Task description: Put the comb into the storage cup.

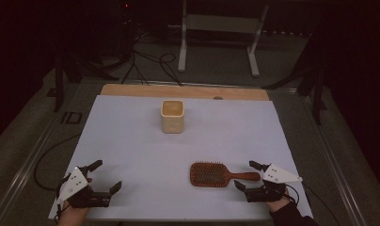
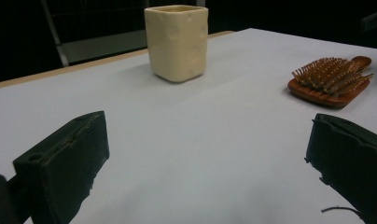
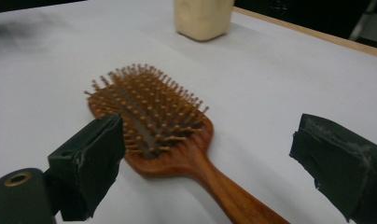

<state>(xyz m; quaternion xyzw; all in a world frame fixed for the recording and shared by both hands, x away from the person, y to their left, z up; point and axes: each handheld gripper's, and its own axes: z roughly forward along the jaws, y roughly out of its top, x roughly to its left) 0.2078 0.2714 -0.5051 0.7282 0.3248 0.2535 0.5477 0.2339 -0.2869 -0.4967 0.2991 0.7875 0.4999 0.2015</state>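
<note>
A wooden paddle hairbrush point(image 1: 216, 174) point(image 3: 154, 121) lies bristles up on the white table cover, handle pointing right. My right gripper point(image 1: 248, 175) point(image 3: 205, 154) is open, its jaws either side of the handle's end without touching it. A cream square cup point(image 1: 172, 116) point(image 2: 177, 42) point(image 3: 203, 18) stands upright toward the back middle. My left gripper point(image 1: 106, 175) point(image 2: 205, 154) rests open at the front left, nothing between its jaws; the left gripper view also shows the brush point(image 2: 331, 79) off to the right.
The white cover point(image 1: 131, 141) spans a wooden tabletop whose bare edge point(image 1: 183, 91) shows at the back. Cables and a metal stand point(image 1: 221, 28) sit on the dark floor beyond. Open cover lies between the cup and both grippers.
</note>
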